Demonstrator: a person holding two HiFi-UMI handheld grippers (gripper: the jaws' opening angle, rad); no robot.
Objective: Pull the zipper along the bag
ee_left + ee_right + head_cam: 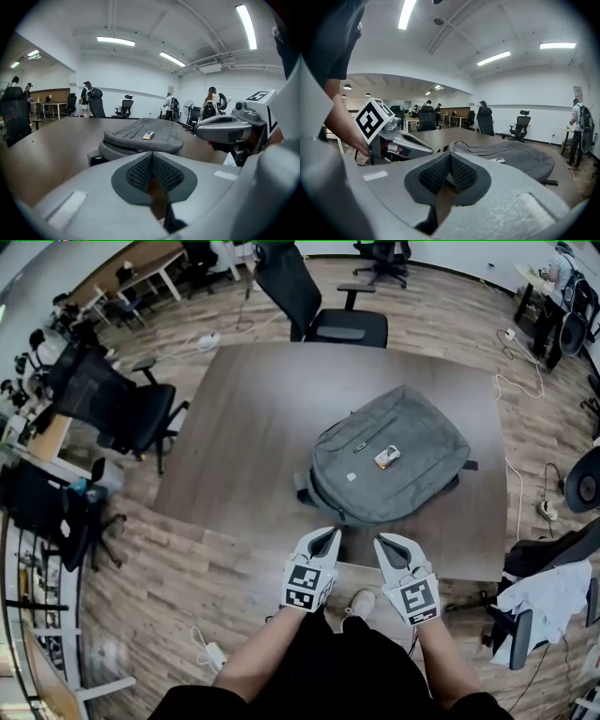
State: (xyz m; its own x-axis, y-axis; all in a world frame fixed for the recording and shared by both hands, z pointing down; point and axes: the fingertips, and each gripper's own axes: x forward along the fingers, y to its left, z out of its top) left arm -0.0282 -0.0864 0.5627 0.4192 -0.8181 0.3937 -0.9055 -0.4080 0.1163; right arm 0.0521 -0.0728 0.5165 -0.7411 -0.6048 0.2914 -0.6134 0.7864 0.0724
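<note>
- We find the bag (392,457) lying flat, mid-worktop (244,427).
- Left tool (328,534): clenched, nothing in it, near the bag's near edge, not touching.
- Right tool (384,542): the same, just beside it.

zipper pull on backpack (427,432) too small to find, small orange-white item (387,457) on it unidentifiable, chair (587,479) cut off at right edge

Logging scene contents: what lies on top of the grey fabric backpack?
One small white-and-orange object rests on the grey fabric backpack, near the middle of its upper face; what it is cannot be told. The backpack's inside and the brown table under it are covered.
</note>
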